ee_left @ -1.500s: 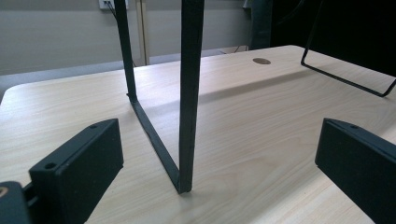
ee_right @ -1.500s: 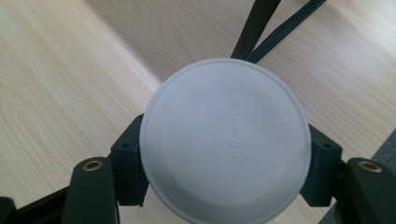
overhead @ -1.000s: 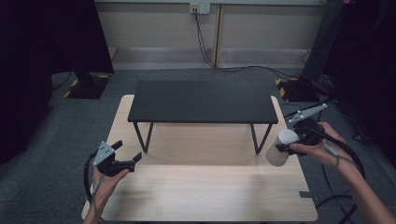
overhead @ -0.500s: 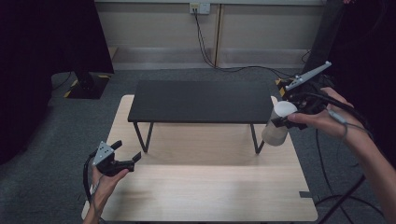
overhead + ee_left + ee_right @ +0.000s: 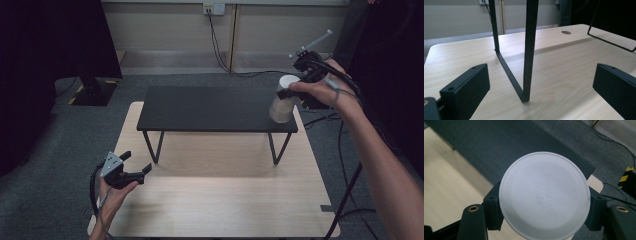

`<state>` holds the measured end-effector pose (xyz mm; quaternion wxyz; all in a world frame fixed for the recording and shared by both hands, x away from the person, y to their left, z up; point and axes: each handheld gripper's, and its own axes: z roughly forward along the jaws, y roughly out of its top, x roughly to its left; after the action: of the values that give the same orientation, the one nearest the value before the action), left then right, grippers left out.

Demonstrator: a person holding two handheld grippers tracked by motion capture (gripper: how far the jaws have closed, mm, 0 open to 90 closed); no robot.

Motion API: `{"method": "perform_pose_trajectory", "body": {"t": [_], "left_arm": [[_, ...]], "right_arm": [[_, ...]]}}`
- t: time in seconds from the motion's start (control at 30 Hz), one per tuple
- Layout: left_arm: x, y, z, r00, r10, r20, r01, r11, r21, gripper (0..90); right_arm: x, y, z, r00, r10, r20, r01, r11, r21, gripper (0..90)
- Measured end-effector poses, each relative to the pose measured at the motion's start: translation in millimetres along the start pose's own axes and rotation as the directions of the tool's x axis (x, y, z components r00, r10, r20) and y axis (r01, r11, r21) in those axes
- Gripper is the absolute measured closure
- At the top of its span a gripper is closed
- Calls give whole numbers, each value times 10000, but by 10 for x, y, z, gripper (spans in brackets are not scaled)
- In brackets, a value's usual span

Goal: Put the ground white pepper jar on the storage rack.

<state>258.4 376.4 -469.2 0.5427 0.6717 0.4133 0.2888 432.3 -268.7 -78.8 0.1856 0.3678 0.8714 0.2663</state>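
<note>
Right tool (image 5: 294, 95) clamping bottle (image 5: 282, 102), above shelf (image 5: 210, 107)

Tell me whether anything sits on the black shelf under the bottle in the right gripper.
Nothing visible does. The right gripper holds the bottle over the right end of the black shelf, whose top looks bare. Whether the bottle already touches it, I cannot tell.

My work surface is a light wooden table with rounded corners (image 5: 225, 210), standing on grey carpet (image 5: 65, 135). On it, toward the far side, sits a low black rectangular shelf with thin black metal legs (image 5: 210, 107); those legs are what rest directly on the wood. From my left gripper view I see one bent metal leg (image 5: 527, 50) meeting the tabletop, and a small round hole in the wood (image 5: 566, 32) farther back. The near half of the tabletop lies bare.
</note>
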Motion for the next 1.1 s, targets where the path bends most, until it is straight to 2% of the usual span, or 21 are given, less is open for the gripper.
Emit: {"method": "perform_pose_trajectory", "body": {"t": [0.07,0.1,0.13,0.2,0.23,0.27,0.47,0.5,0.57,0.8,1.1], "left_arm": [[-3,0,5,10000,-13,10,13,10000,57,2],[2,-4,7,10000,-41,37,41,10000,50,2],[2,-4,7,10000,-41,37,41,10000,50,2],[2,-7,3,10000,-20,4,20,10000,50,2],[3,-12,-1,10000,-87,-5,87,10000,23,2],[12,-12,-6,9999,-97,-26,97,9999,47,2],[15,-19,5,9999,-119,-60,120,9999,45,2],[15,-19,5,9999,-123,-57,123,9999,51,2],[15,-28,-1,9998,-168,-66,168,9999,21,2],[16,-37,-16,9998,-160,-117,160,9999,5,3],[21,-40,-18,9999,-160,-48,160,9999,5,4]], "right_arm": [[-19,43,41,10000,41,85,-41,10000,-22,343],[-68,109,127,9996,122,251,-119,9999,-85,343],[-68,109,127,9996,122,251,-119,9999,-85,343],[-150,202,258,9982,408,443,-401,9990,-173,343],[-150,202,258,9982,408,443,-401,9990,-173,343],[-206,276,345,9972,483,567,-476,9988,-136,343],[-366,412,524,9948,828,593,-822,9965,-119,343],[-420,451,589,9935,920,668,-910,9957,-182,343],[-441,499,653,9920,973,808,-968,9953,-104,343],[-514,547,815,9894,1129,914,-1145,9933,126,344],[-575,518,848,9899,1219,726,-1228,9924,83,342]]}}
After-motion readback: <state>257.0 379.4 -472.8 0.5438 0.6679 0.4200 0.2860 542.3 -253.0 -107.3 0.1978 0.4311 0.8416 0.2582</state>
